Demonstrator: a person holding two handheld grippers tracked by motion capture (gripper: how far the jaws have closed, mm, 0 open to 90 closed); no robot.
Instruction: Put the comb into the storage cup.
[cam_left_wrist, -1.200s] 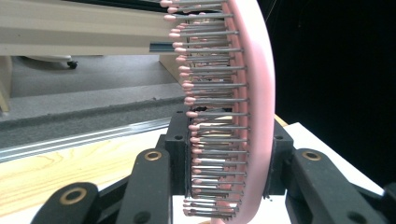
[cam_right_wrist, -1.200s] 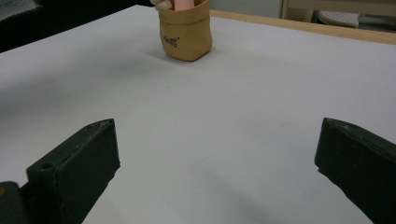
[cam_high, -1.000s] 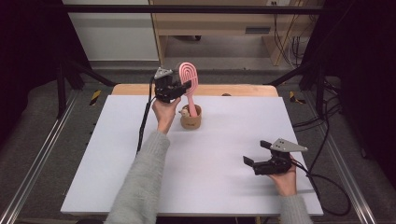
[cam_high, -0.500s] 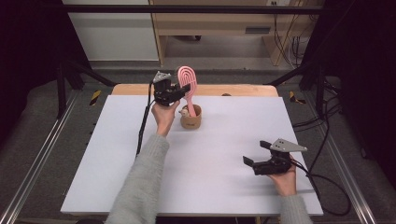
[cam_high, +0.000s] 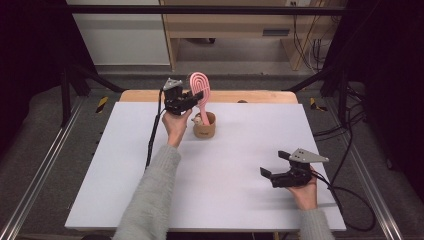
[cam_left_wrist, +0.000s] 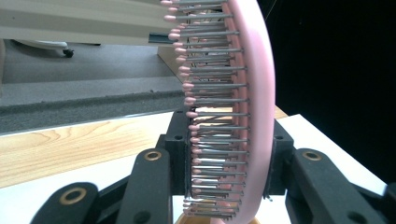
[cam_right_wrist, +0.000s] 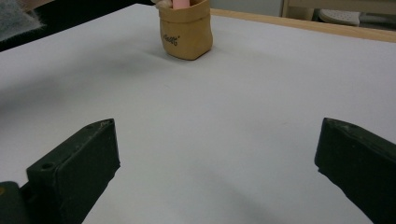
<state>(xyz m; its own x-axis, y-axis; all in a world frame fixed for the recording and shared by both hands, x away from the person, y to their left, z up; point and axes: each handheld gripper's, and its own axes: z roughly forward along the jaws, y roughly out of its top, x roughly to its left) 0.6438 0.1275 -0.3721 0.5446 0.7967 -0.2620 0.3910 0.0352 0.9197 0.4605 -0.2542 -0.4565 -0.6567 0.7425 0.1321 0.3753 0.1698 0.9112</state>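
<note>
The left tongs (cam_high: 192, 101) are closed on the head of a pink hairbrush (cam_high: 200, 90), near the middle of the far edge of the tabletop (cam_high: 150, 200). In the left gripper view the two black jaws stand on both sides of the brush head (cam_left_wrist: 243, 93); one presses on the tips of the bristles and the other on the smooth pink back, so the grip looks firm.

The brush stands almost upright, leaning a little, and its handle goes down into a small tan pouch (cam_high: 204, 127) that sits on the tabletop just under the tongs. The right gripper view shows the same pouch (cam_right_wrist: 186, 29) with the pink handle inside its mouth. How deep the handle sits I cannot tell, because the pouch wall hides its lower end.

The right tongs (cam_high: 274, 164) rest low near the right part of the near edge, well apart from the pouch. Their jaws stand wide and nothing is between them.

My judgement is that the work is near one end of its course: the brush is in the pouch but not yet released. If the aim is to put it in, only opening the jaws and checking that the pouch does not tip is left.
</note>
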